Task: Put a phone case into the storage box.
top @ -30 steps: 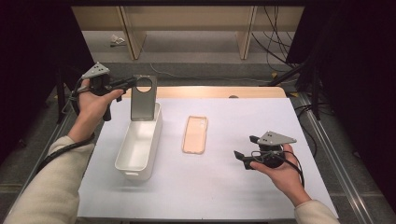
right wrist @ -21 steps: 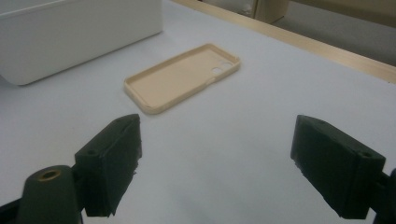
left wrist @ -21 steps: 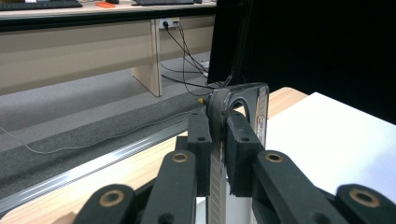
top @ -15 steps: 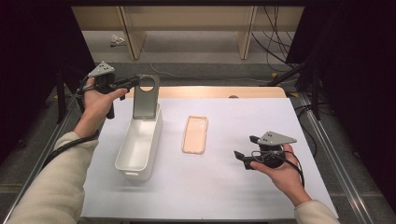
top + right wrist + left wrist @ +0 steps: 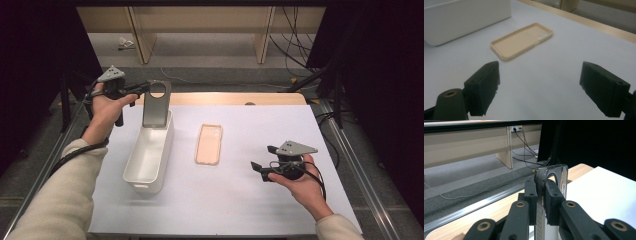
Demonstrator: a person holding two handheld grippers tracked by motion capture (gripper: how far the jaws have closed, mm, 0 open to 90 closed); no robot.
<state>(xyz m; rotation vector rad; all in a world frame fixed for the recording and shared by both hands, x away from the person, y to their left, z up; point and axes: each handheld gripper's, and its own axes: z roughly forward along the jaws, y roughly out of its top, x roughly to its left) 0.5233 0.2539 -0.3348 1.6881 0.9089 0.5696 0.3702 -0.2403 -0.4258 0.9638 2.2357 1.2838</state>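
1. Two phone cases in play: a grey case (image 5: 156,104), clamped in the left tongs (image 5: 141,89) and held upright over the far end of the white bin (image 5: 150,156), and a beige case (image 5: 209,144) lying open side up on the table (image 5: 240,200), between the bin and the right tongs (image 5: 256,169).
2. Left tongs (image 5: 541,195): together, pads pinching the grey case (image 5: 554,173) at its edge near the camera cutout. Right tongs (image 5: 540,85): wide apart, nothing between them, low over the table and pointed at the beige case (image 5: 522,41).
3. Handling, my read: both cases look light, thin-walled and somewhat flexible. Grey case looks glossy, so could slip or pivot in an edge pinch; it's hanging from one side wall and would swing if jolted.
4. Beige case looks matte, probably grippier. Lies flat, so best hold is across a long side wall, one pad inside the lip and one outside. Avoid the cutout corner, likely the weakest part.
5. Not fragile; a drop is low risk.
6. Markings: no brand, label or readable text on the cases, the bin or the tongs.
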